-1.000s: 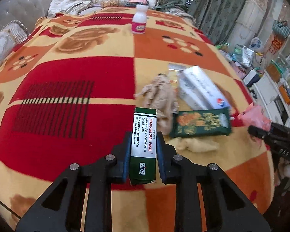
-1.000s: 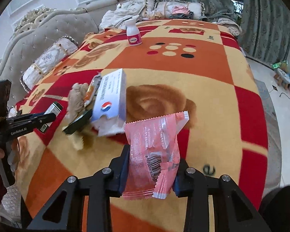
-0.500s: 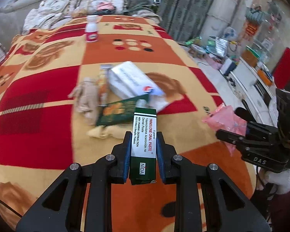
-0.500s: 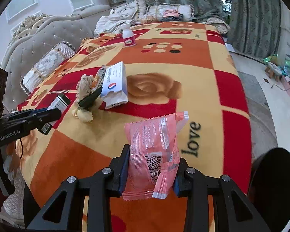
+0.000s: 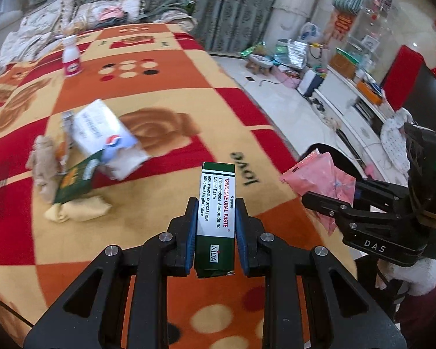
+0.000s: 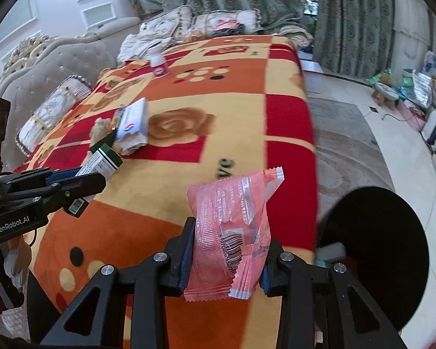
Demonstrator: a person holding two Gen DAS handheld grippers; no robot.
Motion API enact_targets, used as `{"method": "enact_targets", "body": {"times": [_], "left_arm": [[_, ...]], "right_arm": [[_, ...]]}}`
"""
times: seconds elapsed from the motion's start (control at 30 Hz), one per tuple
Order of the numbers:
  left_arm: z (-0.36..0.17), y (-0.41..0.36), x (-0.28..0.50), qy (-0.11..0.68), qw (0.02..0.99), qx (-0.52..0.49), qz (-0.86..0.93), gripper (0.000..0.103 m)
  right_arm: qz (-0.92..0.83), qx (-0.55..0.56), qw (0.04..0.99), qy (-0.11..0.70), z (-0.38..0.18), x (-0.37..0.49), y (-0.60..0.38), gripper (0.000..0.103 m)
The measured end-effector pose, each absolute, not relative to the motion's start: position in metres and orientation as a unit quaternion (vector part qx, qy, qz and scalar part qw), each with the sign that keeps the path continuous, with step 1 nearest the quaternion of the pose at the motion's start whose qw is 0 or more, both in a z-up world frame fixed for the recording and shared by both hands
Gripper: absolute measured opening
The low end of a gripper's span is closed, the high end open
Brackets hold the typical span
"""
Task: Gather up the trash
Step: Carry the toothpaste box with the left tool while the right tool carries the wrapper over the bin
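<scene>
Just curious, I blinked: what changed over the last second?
Both grippers swung away from the trash pile toward the bed's edge and the black bin. The left gripper still clamps the green paste box, the right gripper the pink wrapper.

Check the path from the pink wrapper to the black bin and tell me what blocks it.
Nothing visible does. The pink wrapper, clamped in the right gripper, hangs at the blanket's edge, and the black bin sits open just to its right.

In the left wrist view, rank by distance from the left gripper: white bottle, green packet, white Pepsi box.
From the left gripper:
1. green packet, left, at the pile's near edge.
2. white Pepsi box, just behind it.
3. white bottle, far back left.
</scene>
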State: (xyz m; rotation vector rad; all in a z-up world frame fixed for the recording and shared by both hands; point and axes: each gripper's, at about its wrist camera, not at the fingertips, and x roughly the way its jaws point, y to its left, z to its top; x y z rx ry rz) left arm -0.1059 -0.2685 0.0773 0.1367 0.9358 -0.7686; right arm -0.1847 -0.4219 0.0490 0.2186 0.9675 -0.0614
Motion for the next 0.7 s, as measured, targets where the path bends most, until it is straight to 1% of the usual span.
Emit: {"method": "enact_targets", "body": {"times": [0.33, 0.7], "left_arm": [[0.082, -0.329, -0.124, 0.434, 0.805, 0.079, -0.397, 0.022], [0.076, -0.392, -0.145, 0.435, 0.783, 0.099, -0.433, 0.022]], "right_arm": [[-0.081, 0.122, 0.877, 0.458, 0.052, -0.217, -0.468, 0.035], [-0.142, 0.156, 0.864, 0.456, 0.045, -0.253, -0.525, 0.035]]}}
